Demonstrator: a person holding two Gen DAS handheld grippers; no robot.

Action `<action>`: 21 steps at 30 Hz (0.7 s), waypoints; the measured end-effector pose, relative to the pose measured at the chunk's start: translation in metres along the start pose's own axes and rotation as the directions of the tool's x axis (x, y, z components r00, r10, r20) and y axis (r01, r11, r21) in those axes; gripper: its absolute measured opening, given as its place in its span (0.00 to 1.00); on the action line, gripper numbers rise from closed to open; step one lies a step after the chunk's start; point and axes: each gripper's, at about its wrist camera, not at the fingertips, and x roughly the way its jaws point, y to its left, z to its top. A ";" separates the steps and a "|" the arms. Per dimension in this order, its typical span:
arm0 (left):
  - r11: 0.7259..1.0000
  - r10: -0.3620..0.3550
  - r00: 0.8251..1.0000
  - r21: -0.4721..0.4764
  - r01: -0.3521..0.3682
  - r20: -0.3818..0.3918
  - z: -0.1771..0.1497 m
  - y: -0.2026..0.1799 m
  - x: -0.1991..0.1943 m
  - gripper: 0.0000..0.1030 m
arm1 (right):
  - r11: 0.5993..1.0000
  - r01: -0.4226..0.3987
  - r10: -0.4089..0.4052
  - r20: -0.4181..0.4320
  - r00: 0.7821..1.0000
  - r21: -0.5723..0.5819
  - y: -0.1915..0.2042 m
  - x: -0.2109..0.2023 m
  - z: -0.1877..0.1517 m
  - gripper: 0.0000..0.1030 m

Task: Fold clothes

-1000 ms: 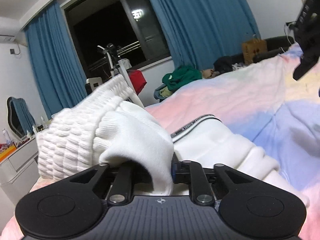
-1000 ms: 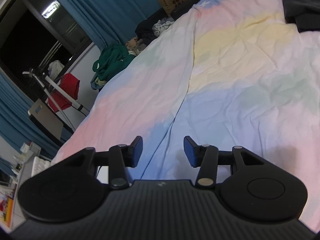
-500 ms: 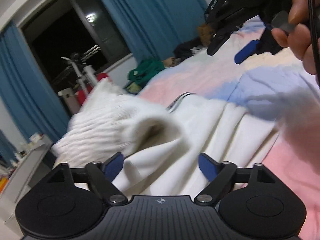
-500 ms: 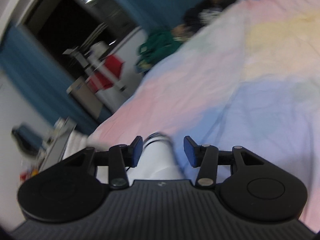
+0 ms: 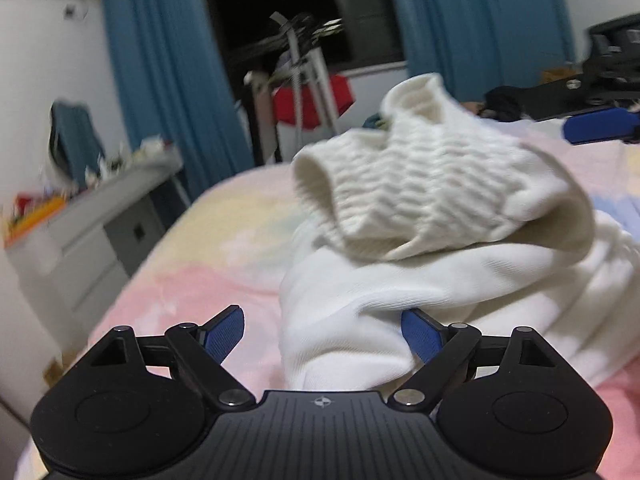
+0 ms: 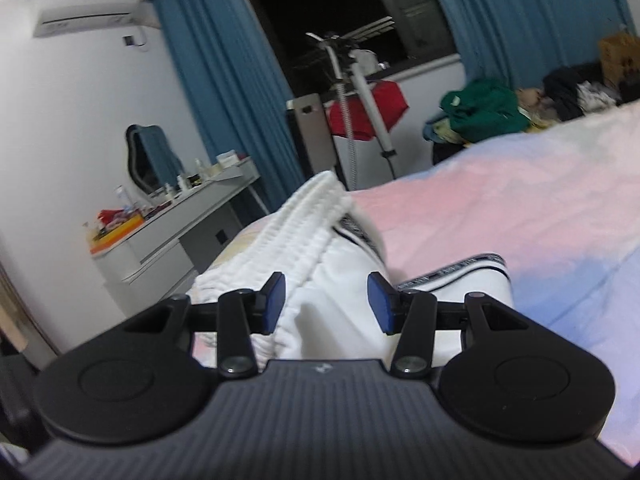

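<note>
A white garment (image 5: 420, 276) with a ribbed elastic waistband (image 5: 404, 184) lies bunched on the pastel bedsheet (image 5: 192, 264). My left gripper (image 5: 322, 332) is open, its jaws wide apart, with smooth white cloth lying between them and over the right pad. In the right wrist view the same white garment (image 6: 340, 292) shows its ribbed waistband (image 6: 304, 220) and a black-and-white striped trim (image 6: 452, 268). My right gripper (image 6: 326, 300) is open, low over the garment beside the waistband. The right gripper's blue pad (image 5: 600, 125) shows at the far right of the left wrist view.
The bed's left edge faces a grey desk (image 6: 180, 220) cluttered with small items. A drying rack with a red cloth (image 6: 368, 108) stands before the dark window and blue curtains (image 6: 224, 72). A pile of green and dark clothes (image 6: 484, 108) lies beyond the bed.
My left gripper has opened and let go of the white garment, which has dropped onto the bed. My right gripper has swung left and down until it is over the garment.
</note>
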 end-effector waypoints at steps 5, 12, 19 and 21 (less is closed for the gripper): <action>0.985 0.000 0.998 -0.170 -0.011 -0.061 -0.010 0.028 -0.003 0.87 | 0.997 -0.033 0.032 -0.017 0.999 -0.070 0.013 0.003 -0.005 0.63; 0.970 -0.003 0.996 -0.241 -0.019 -0.090 -0.013 0.042 -0.007 0.87 | 0.966 -0.091 0.085 -0.033 0.996 -0.242 0.045 0.011 -0.019 0.74; 0.965 -0.009 0.995 -0.261 -0.018 -0.101 -0.019 0.041 -0.023 0.87 | 0.911 -0.046 0.043 -0.016 0.999 -0.410 0.068 0.040 -0.030 0.81; 0.965 -0.008 0.995 -0.262 -0.019 -0.102 -0.019 0.040 -0.023 0.87 | 0.897 -0.042 0.037 -0.020 0.999 -0.440 0.070 0.042 -0.034 0.81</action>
